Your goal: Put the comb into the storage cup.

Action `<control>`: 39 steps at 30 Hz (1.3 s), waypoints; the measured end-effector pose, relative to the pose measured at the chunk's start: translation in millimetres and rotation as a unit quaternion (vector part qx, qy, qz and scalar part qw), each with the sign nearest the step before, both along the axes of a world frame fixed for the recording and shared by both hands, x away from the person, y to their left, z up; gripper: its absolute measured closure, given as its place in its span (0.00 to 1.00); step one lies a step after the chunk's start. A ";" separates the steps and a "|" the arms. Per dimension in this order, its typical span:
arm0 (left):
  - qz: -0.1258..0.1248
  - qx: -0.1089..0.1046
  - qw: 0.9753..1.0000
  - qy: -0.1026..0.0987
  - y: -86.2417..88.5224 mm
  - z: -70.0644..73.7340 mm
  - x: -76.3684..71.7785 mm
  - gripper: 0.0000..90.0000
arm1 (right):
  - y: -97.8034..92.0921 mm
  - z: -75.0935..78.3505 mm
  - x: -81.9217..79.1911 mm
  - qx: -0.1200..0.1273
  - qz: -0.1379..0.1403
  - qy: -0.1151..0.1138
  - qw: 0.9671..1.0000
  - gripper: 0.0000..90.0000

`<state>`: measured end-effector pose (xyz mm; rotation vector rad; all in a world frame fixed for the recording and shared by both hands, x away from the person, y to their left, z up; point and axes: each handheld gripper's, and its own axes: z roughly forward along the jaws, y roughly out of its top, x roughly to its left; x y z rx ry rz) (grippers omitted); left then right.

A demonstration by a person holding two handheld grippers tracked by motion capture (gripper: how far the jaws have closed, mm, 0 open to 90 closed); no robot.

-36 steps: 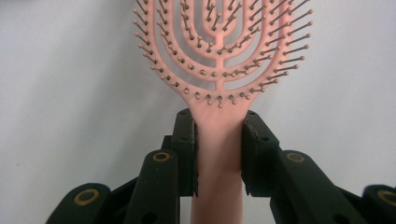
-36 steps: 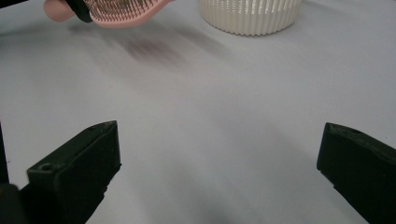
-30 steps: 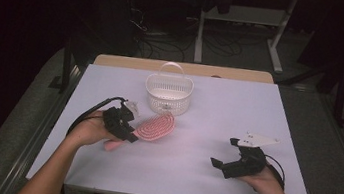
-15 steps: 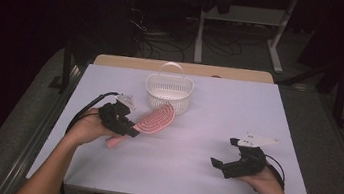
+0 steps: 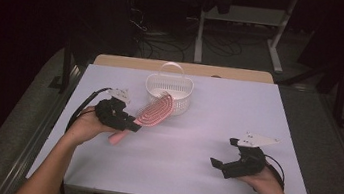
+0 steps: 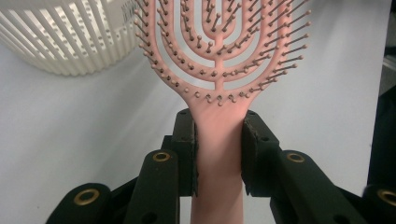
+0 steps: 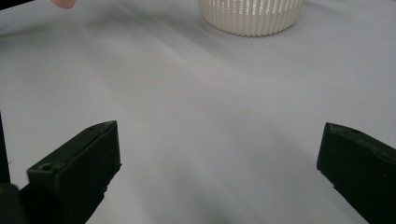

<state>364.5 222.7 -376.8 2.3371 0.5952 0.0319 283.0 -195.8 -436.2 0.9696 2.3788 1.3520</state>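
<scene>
Left claw (image 6: 218, 140) clamping pink hairbrush (image 5: 150, 115) handle, head tilted toward basket (image 5: 169, 92)

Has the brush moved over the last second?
Yes. The brush, clamped in the left hand-held gripper, has gone up and back toward the basket; its head now overlaps the rim.

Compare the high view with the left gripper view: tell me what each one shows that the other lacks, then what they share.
High view alone: the right gripper, jaws wide open, low over the table, and the basket's arched handle. Left gripper view alone: the black pads pressed on both sides of the pink hairbrush neck, and its ball-tipped bristles. Both: the left gripper holding the brush beside the white basket.
</scene>
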 end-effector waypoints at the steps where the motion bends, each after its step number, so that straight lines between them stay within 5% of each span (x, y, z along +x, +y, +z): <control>1: 0.001 -0.004 1.000 0.000 0.6 0.2 0.2 0.78 | 0.0 0.0 0.1 0.000 0.000 0.000 1.000 0.00; 17: 0.022 -0.064 0.997 -0.031 7.7 5.5 2.6 0.78 | -0.4 0.1 0.2 0.000 0.000 0.000 1.000 0.00; 29: 0.041 -0.119 0.990 -0.062 11.1 16.8 9.1 0.78 | -0.5 -0.2 0.8 0.001 -0.001 0.000 1.000 0.00; 39: 0.044 -0.146 0.985 -0.081 10.6 22.8 19.1 0.78 | 0.4 -0.6 0.9 0.000 -0.001 0.001 1.000 0.00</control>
